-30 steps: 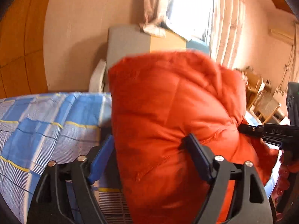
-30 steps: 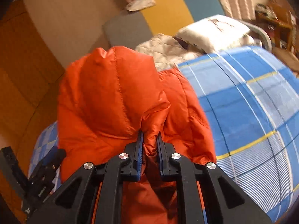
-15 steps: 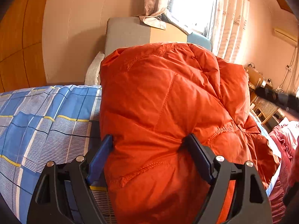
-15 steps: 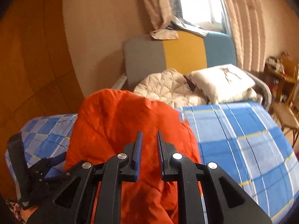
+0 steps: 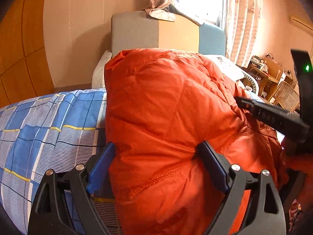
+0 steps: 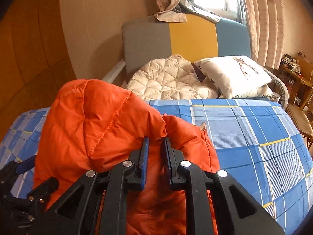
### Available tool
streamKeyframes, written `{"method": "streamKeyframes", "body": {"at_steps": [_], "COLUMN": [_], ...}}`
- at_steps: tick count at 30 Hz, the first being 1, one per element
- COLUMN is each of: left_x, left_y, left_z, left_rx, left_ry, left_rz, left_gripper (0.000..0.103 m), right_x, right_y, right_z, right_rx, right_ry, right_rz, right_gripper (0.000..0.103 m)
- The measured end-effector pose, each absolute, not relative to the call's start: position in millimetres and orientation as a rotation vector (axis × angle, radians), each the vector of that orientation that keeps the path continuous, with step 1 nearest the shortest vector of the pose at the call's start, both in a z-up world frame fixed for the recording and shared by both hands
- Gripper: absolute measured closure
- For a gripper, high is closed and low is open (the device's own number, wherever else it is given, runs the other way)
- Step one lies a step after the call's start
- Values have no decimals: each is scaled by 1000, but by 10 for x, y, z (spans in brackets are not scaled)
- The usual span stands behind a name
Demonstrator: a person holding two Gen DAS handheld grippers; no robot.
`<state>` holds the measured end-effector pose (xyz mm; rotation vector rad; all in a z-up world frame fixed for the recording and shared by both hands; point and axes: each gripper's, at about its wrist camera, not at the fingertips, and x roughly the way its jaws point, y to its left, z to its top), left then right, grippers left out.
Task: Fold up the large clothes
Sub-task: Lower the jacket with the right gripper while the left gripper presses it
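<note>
Your left gripper (image 5: 156, 156) sits at 6 o'clock in its own view with the jaws spread wide, and a thick bulge of the orange down jacket (image 5: 166, 107) fills the whole gap between them, both blue pads pressing into the fabric, so it is clamped on that fold. From there the jacket rises as a puffy mound toward 12 o'clock and spills to 3 o'clock, where the black body of your right gripper (image 5: 273, 115) pokes in against its edge. In the right wrist view, your right gripper (image 6: 155, 146) stands at 6 o'clock with its fingers only a narrow slot apart; orange fabric lies beneath and around the tips, but you cannot tell whether any of it is pinched between the pads. The jacket is heaped at 9 to 10 o'clock of those tips, lying on the blue checked bedsheet (image 6: 244, 127), which stretches away toward 3 o'clock. Farther off, at 12 to 1 o'clock, a cream quilted garment (image 6: 172, 80) lies next to a white pillow (image 6: 234, 74), both in front of a headboard (image 6: 185, 39) panelled in grey, yellow and blue, with curtains (image 6: 264, 19) and a bright window beyond.
</note>
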<state>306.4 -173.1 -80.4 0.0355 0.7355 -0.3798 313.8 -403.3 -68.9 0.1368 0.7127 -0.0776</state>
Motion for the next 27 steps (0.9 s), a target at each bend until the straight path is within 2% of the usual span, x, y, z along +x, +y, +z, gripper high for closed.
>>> {"method": "streamKeyframes", "body": {"at_steps": [20, 23, 27], "left_x": [3186, 3207, 3287], "left_y": [-1991, -1964, -1955], "left_z": [-1037, -919, -565], "left_rx": [81, 66, 51], "left_ry": [747, 767, 692], "left_rz": [-345, -370, -359], "left_gripper": [5, 7, 10], "right_x": [3387, 3391, 3371], "right_y": [-4230, -4222, -4232], "right_z": [-1395, -1408, -1401], "right_rx": [260, 255, 266], "right_ry": [795, 799, 792], "right_rz": [-65, -71, -72], "right_gripper": [89, 89, 89]}}
